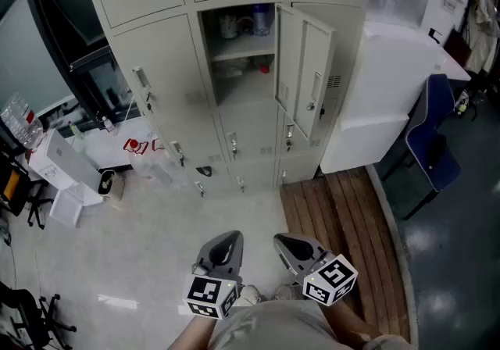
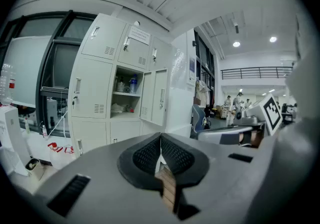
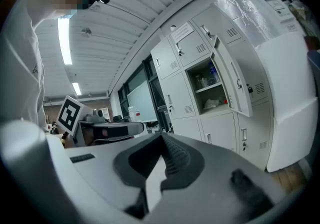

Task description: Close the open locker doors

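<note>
A bank of cream metal lockers (image 1: 164, 51) stands ahead. One middle compartment (image 1: 242, 48) is open, with cups and small items on its shelves. Its door (image 1: 305, 67) swings out to the right; a second door beside it looks ajar too. The same open compartment (image 2: 125, 95) and door (image 2: 155, 95) show in the left gripper view, and the door (image 3: 232, 85) in the right gripper view. My left gripper (image 1: 226, 245) and right gripper (image 1: 291, 245) hang low near my body, well short of the lockers. Both are shut with nothing between the jaws.
White boxes and clutter (image 1: 70, 176) lie on the floor at left. A white cabinet (image 1: 391, 98) stands right of the lockers, with a blue chair (image 1: 433, 145) beside it. Wooden flooring (image 1: 344, 239) runs under my right side. People stand far off in the left gripper view.
</note>
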Tool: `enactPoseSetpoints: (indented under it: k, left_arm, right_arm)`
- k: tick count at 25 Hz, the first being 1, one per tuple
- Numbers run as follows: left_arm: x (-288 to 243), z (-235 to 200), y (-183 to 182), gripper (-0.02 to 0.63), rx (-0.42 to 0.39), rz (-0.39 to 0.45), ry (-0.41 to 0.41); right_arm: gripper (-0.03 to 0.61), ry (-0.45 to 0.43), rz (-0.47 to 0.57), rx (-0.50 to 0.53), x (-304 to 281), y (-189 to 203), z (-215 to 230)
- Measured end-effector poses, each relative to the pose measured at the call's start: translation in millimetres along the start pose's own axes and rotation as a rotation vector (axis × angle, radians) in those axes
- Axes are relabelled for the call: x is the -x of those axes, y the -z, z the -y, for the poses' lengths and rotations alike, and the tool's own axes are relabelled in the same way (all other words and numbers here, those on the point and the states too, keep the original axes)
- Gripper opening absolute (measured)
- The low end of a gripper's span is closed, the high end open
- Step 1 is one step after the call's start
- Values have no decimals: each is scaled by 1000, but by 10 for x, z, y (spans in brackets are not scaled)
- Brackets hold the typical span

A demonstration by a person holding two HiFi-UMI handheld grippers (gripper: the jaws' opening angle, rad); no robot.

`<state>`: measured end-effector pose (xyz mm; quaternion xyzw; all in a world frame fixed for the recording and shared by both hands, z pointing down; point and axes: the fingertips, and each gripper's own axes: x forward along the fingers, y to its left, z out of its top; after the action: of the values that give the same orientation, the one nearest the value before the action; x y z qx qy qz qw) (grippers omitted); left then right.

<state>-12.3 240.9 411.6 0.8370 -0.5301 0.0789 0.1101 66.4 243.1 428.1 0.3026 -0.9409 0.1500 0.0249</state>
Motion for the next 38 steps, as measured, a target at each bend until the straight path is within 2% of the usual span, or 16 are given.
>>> enactPoseSetpoints:
  k: [10,19,27,38]
  left_arm:
    - [62,-82,68,17,28,-11,36]
    - [244,-355,49,16,52,17,52]
    - [377,-537,99,15,72,9,91]
    - [105,-637,99,15,52,-22,127]
  right_arm:
    - [26,25,4,-3,-112,21,-86]
    - [28,-7,34,-47,-384,12,-341]
    - [28,-18,17,-29,-575,76,-564]
    - [28,30,26,-62,-694,67,-238]
